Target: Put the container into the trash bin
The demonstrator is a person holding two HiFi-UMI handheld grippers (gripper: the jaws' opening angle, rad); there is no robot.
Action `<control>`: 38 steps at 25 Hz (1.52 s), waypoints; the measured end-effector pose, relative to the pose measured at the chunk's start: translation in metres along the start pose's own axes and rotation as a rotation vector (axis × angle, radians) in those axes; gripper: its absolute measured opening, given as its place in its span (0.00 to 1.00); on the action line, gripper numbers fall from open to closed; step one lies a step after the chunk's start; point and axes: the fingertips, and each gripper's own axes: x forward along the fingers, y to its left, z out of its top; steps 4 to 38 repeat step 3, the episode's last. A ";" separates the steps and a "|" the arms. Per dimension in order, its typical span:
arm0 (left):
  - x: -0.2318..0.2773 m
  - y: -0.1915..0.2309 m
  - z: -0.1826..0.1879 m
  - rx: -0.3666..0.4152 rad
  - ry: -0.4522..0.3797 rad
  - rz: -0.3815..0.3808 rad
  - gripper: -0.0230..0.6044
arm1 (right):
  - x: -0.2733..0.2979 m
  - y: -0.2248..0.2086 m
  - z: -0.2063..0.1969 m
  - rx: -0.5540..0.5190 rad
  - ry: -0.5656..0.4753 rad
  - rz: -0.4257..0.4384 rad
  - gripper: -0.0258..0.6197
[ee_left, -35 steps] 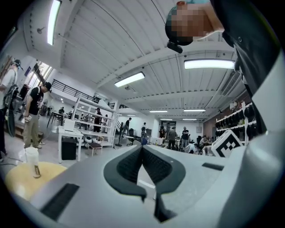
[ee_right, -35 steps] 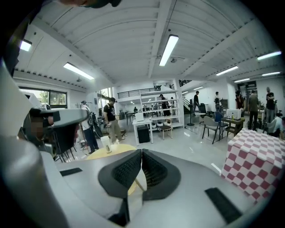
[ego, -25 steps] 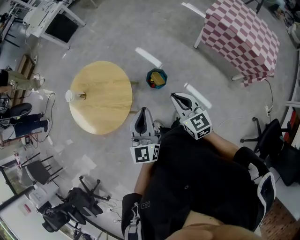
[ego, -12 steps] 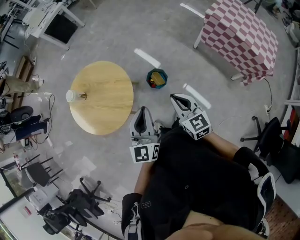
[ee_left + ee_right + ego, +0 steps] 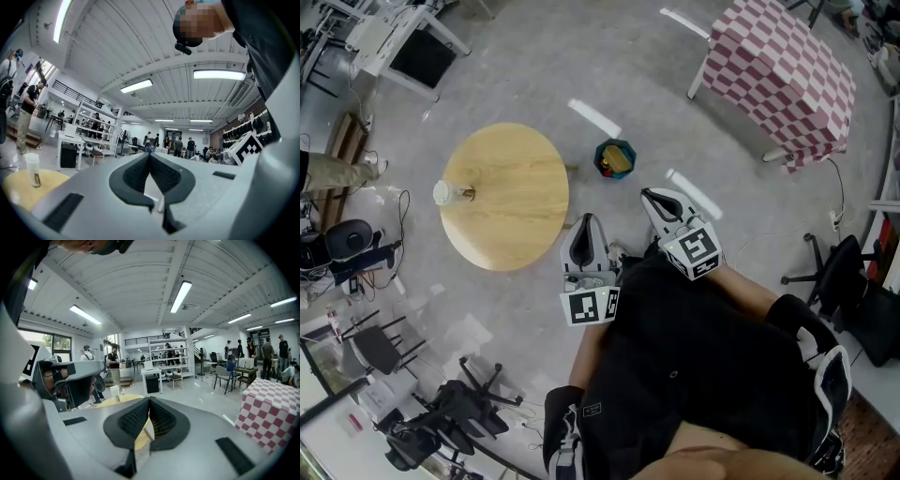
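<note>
The container (image 5: 444,192), a clear plastic cup with a brown bottom, stands upright at the left edge of the round wooden table (image 5: 511,202). The teal trash bin (image 5: 614,157) sits on the floor just right of the table, with yellow and red rubbish inside. My left gripper (image 5: 584,226) is held near the table's near-right edge, shut and empty. My right gripper (image 5: 650,194) hovers below and right of the bin, also shut with nothing in it. In the left gripper view the container (image 5: 33,169) shows far left; in the right gripper view the container (image 5: 115,393) stands beyond the closed jaws.
A table with a red-and-white checked cloth (image 5: 787,66) stands at the upper right. Office chairs (image 5: 834,272) are at the right and the lower left (image 5: 459,403). A white desk (image 5: 403,47) is at the upper left. People stand in the distance.
Both grippers stay where they were. The person at the left edge of the head view has moved further out of frame.
</note>
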 end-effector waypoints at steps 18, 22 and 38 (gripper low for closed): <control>0.001 0.003 0.002 0.000 -0.004 0.002 0.05 | 0.003 0.002 0.002 -0.001 -0.004 0.006 0.08; 0.001 0.003 0.002 0.000 -0.004 0.002 0.05 | 0.003 0.002 0.002 -0.001 -0.004 0.006 0.08; 0.001 0.003 0.002 0.000 -0.004 0.002 0.05 | 0.003 0.002 0.002 -0.001 -0.004 0.006 0.08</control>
